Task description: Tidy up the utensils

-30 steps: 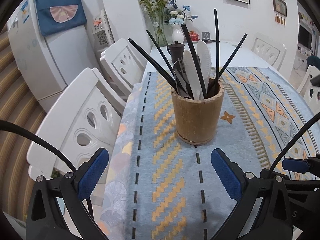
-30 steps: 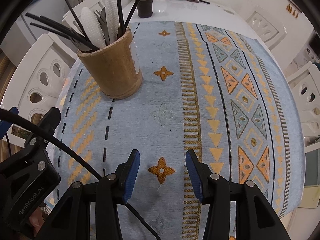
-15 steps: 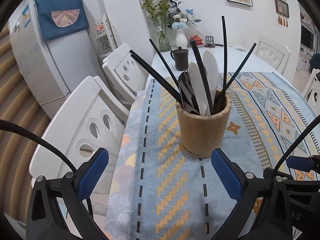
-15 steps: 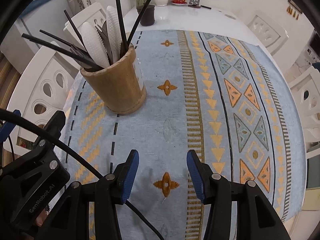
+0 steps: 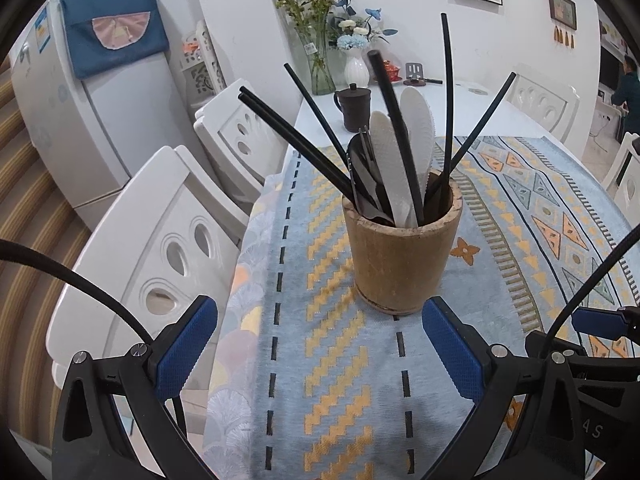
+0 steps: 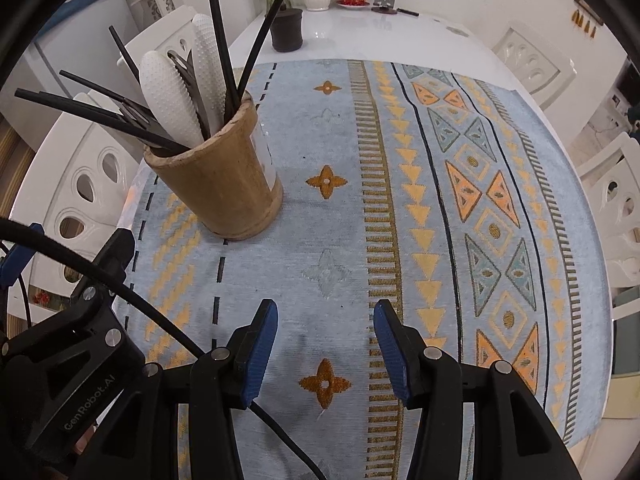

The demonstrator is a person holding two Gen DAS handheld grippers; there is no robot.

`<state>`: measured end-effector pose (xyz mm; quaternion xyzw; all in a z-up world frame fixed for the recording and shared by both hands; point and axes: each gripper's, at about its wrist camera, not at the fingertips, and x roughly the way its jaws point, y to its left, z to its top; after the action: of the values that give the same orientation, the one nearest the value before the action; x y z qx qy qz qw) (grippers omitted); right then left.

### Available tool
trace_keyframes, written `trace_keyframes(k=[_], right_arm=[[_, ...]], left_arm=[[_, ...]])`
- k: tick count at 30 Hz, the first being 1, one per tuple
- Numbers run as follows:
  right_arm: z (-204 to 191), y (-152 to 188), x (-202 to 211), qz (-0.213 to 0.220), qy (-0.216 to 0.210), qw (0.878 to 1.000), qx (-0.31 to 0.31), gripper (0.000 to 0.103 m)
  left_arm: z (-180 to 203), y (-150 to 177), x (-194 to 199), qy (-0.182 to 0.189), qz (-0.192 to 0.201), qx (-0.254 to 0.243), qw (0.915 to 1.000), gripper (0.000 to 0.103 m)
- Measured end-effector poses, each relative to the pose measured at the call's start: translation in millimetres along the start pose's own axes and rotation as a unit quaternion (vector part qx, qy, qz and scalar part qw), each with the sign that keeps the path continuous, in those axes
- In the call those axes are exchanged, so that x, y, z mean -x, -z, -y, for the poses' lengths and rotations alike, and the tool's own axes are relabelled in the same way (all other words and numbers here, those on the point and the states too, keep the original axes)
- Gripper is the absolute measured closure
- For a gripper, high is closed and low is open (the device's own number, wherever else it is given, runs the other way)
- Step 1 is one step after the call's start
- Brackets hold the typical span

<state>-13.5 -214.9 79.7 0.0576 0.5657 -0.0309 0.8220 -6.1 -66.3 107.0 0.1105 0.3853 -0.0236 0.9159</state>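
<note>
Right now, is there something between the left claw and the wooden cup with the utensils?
Nothing visible. The left claw is open and empty, and only bare tablecloth lies between it and the wooden cup, which stands straight ahead.

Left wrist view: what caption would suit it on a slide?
Open left gripper faces a wooden utensil holder packed with black chopsticks and white spoons on a patterned tablecloth.
</note>
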Motion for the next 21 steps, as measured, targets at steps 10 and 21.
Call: trace_keyframes(k=[10,21], right_arm=[[-2.6,0.5,-0.3,0.002,0.008,1.0,0.004,0.055],[2.4,2.3,3.2,0.014,0.03,0.999,0.0,0.055]], left_arm=[[2.9,0.6,-1.5,0.001,0.001,-0.007,1.0,0.0],[8.8,2.1,-1.6,0.01,-0.003,-0.015,0.9998,0.0]])
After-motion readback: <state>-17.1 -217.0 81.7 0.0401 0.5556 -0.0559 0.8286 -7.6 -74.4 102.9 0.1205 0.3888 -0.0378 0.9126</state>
